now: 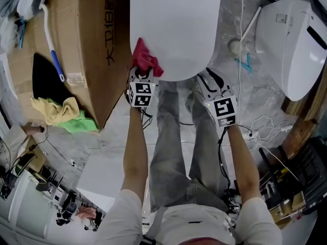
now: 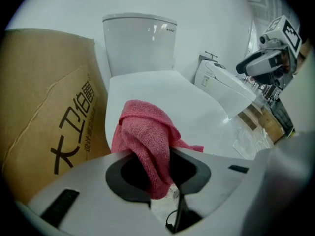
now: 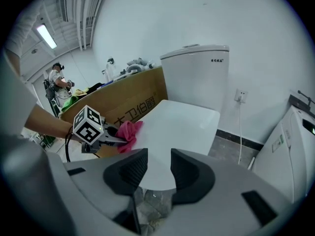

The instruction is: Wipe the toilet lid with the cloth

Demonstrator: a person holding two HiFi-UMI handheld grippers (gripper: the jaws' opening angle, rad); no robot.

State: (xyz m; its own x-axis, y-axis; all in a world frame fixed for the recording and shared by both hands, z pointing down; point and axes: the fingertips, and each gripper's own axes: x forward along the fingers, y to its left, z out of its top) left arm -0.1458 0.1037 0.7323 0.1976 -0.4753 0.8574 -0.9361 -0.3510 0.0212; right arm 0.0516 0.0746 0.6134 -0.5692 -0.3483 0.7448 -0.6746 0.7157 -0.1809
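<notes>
Your left gripper [image 2: 156, 173] jaws clenched on cloth [image 2: 147, 132]: soft, light, limp, best gripped by bunched fold. Toilet lid [image 2: 162, 90] hard, slick. Right gripper [image 3: 153, 170] jaws parted, empty.

We see the pink cloth [image 1: 146, 60] bunched and draped over the front left edge of the closed white toilet lid [image 1: 176, 24].

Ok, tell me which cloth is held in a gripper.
The pink cloth, in the left gripper; the yellow cloth and green cloth lie on the floor.
</notes>
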